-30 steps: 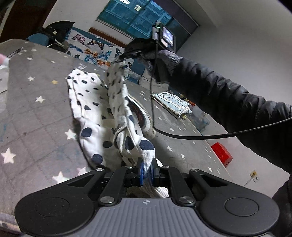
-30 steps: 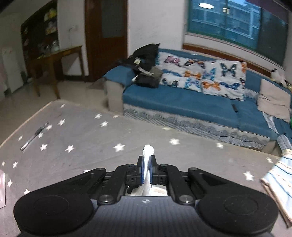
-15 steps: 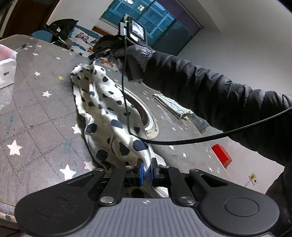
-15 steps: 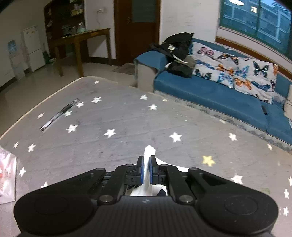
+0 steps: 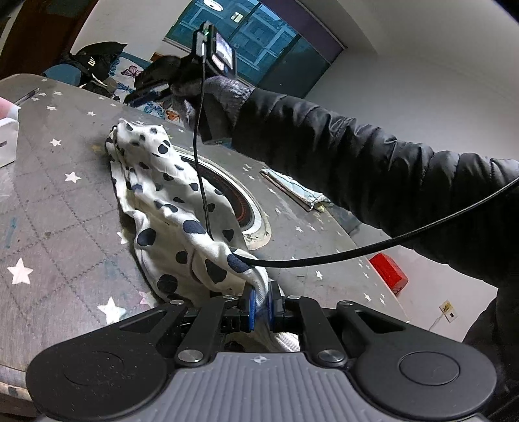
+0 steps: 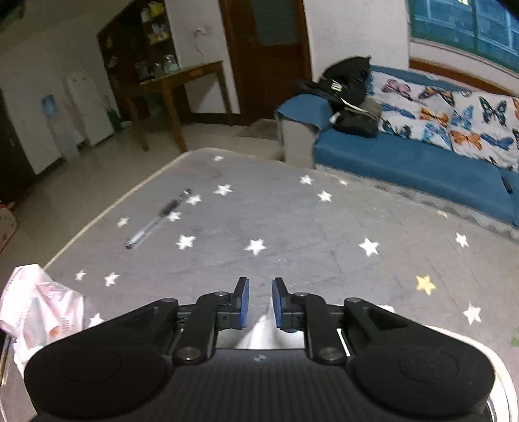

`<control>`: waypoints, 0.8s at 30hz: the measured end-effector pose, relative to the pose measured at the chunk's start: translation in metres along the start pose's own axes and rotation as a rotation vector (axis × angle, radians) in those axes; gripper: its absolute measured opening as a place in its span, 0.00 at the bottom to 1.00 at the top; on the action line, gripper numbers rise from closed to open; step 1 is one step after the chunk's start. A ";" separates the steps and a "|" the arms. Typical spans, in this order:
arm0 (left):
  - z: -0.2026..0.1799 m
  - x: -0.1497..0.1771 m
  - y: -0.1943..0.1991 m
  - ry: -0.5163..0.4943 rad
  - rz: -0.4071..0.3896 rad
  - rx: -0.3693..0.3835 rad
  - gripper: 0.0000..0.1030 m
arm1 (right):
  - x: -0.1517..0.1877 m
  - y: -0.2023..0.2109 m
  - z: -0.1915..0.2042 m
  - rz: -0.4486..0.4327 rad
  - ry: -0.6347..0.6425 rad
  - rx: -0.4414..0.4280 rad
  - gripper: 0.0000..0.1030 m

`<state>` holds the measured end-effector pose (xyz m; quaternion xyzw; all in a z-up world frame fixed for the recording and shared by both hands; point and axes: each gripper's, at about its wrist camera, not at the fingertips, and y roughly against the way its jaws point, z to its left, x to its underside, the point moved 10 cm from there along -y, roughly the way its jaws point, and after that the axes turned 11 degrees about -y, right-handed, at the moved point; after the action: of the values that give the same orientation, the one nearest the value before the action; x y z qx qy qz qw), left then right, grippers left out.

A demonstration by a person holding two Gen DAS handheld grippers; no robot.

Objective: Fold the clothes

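this is a home, a living room. a blue sofa point(image 6: 405, 159) with butterfly cushions point(image 6: 454, 117) runs under a wide window point(image 6: 464, 29), with dark bags point(image 6: 350, 94) heaped on its arm. a wooden door point(image 6: 269, 55), a wooden side table point(image 6: 172, 81) and a crowded shelf point(image 6: 142, 35) line the far wall. nearest is a table under a grey star-print cloth point(image 6: 292, 220).

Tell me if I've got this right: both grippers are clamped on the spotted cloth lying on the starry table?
Not quite. Only the left gripper is clamped on the spotted cloth, which does lie on the starry table. The right wrist view shows the right gripper open, its fingers apart with nothing pinched between them.
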<state>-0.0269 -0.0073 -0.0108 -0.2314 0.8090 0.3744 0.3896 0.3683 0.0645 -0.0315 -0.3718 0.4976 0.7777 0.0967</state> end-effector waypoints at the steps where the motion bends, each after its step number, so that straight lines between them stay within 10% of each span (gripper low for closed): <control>1: 0.001 0.000 0.000 0.001 0.001 -0.003 0.08 | 0.000 0.001 0.003 0.001 0.000 -0.015 0.19; 13: 0.002 0.003 -0.005 0.017 0.016 -0.019 0.09 | 0.064 -0.005 0.020 0.190 0.177 0.031 0.19; 24: 0.000 -0.002 -0.001 0.017 -0.002 -0.029 0.09 | 0.070 -0.003 0.024 0.136 0.159 0.038 0.01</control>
<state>-0.0252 -0.0074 -0.0093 -0.2411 0.8065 0.3838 0.3796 0.3088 0.0713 -0.0753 -0.3960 0.5423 0.7409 0.0110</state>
